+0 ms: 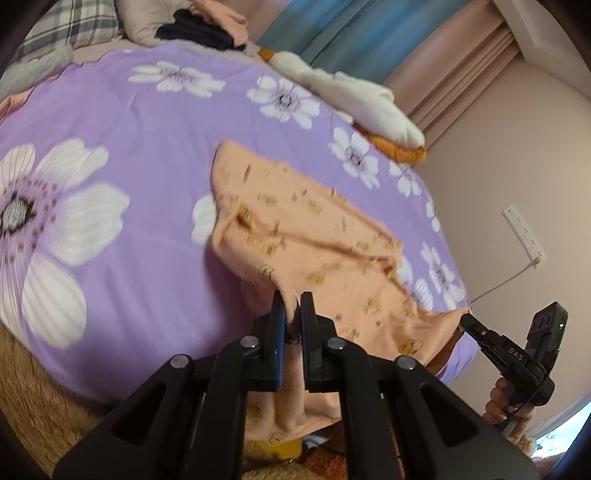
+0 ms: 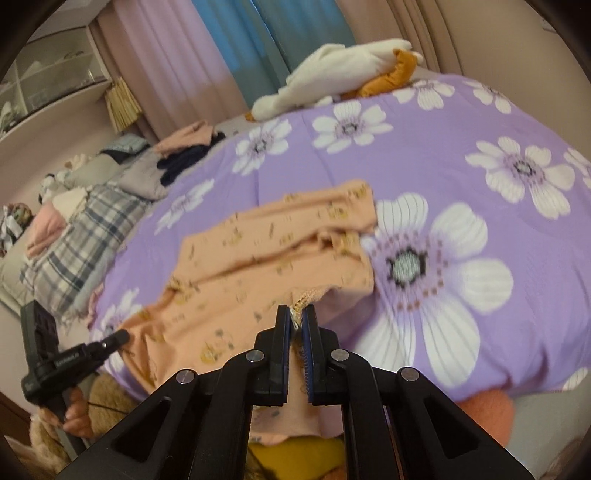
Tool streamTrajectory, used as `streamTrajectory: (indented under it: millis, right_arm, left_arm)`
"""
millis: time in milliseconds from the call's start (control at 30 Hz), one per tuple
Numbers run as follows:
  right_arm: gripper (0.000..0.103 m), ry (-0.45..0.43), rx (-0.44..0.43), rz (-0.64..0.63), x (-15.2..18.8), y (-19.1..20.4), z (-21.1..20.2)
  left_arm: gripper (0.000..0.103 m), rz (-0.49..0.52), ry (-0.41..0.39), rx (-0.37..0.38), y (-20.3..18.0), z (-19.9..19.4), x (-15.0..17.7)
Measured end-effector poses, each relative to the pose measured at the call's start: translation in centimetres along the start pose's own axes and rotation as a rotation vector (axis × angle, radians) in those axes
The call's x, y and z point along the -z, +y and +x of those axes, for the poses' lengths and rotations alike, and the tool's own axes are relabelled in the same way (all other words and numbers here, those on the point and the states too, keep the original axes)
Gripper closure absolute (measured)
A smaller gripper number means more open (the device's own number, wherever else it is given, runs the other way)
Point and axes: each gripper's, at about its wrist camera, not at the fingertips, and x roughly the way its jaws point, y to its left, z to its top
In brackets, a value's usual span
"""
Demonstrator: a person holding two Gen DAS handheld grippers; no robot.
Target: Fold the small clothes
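I have the left gripper (image 1: pixel 291 304) pinching the near hem of the peach garment (image 1: pixel 306 229), its blue-padded jaws pressed onto a fold of cloth at six o'clock in the left wrist view. The right gripper (image 2: pixel 298 314) does the same on another stretch of that hem, jaws nearly together with a frayed bit of edge caught between them. Holding two points along one edge lets me keep the cloth spread, I judge, so it lies flat for folding and does not bunch.

The garment lies on the purple floral bedspread (image 1: pixel 129 122), running from the grippers toward twelve o'clock, its near end hanging over the bed edge. It is soft, thin knit with small yellow cartoon prints, creased in long ridges through the middle. The bedspread looks smooth and slightly puffy, with big white flowers.

At one o'clock in the left view rests a plush white goose (image 1: pixel 354 96); at eleven, a pile of dark and peach clothes (image 1: pixel 207 26) near a plaid pillow (image 1: pixel 70 26)
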Motion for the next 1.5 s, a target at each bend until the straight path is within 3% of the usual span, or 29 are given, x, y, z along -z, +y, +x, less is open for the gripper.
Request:
streamTrajectory:
  millis: [167,300,400,467,600,767,933,1067,1167,1200,1233,1267,1300,1333,1500]
  right_arm:
    - [0.095,-0.051,0.06,0.025,-2.6,-0.8,0.9]
    - [0.095,-0.038,0.077,0.078,-4.3,-2.1,2.7]
    - [0.095,-0.024,0.139,0.069,-5.3,-2.4,4.3]
    - [0.095,-0.005,0.168,0.073,-5.7,-2.7,5.5]
    - [0.095,0.064,0.135,0.122,-6.2,-4.2,8.4]
    - [0.095,0.134,0.192,0.121,-6.0,-5.4,11.1]
    - [0.095,0.223,0.231,0.162,-4.7,-7.3,13.9]
    - [0.095,0.213,0.239,0.174,-4.5,-7.5,13.4]
    - [0.095,0.216,0.244,0.178,-4.7,-7.5,12.3]
    - [0.093,0.212,0.251,0.169,-4.8,-7.4,11.4]
    - [0.082,0.205,0.264,0.159,-4.8,-7.2,10.7]
    - [0.073,0.197,0.282,0.149,-4.8,-7.0,10.0]
    - [0.051,0.182,0.305,0.139,-4.7,-6.9,9.3]
    - [0.043,0.166,0.318,0.129,-4.6,-6.7,8.4]
    - [0.043,0.163,0.257,0.124,-4.0,-6.1,6.9]
  left_arm:
    - [0.097,0.001,-0.051,-0.082,0.5,0.8,-2.9]
    - [0.097,-0.025,-0.05,-0.086,1.0,1.9,-4.9]
    - [0.096,0.003,-0.048,-0.151,1.1,3.6,-6.3]
    - [0.096,-0.002,-0.028,-0.181,1.7,5.1,-7.1]
    - [0.096,-0.037,0.053,-0.21,3.6,8.7,-8.0]
    - [0.095,-0.021,0.137,-0.283,4.8,11.9,-8.2]
    - [0.092,-0.045,0.148,-0.29,5.7,12.7,-8.3]
    - [0.093,-0.039,0.146,-0.286,5.5,12.4,-8.2]
    - [0.08,-0.049,0.158,-0.267,5.2,11.7,-8.2]
    - [0.066,-0.052,0.161,-0.258,5.0,11.5,-8.3]
    - [0.05,-0.057,0.158,-0.263,4.8,11.0,-8.2]
    - [0.043,-0.064,0.148,-0.283,4.6,10.4,-8.1]
    - [0.038,-0.069,0.138,-0.293,4.5,9.9,-8.0]
    - [0.038,-0.067,0.133,-0.287,4.3,9.4,-7.8]
    - [0.037,-0.063,0.179,-0.25,3.7,7.9,-6.1]
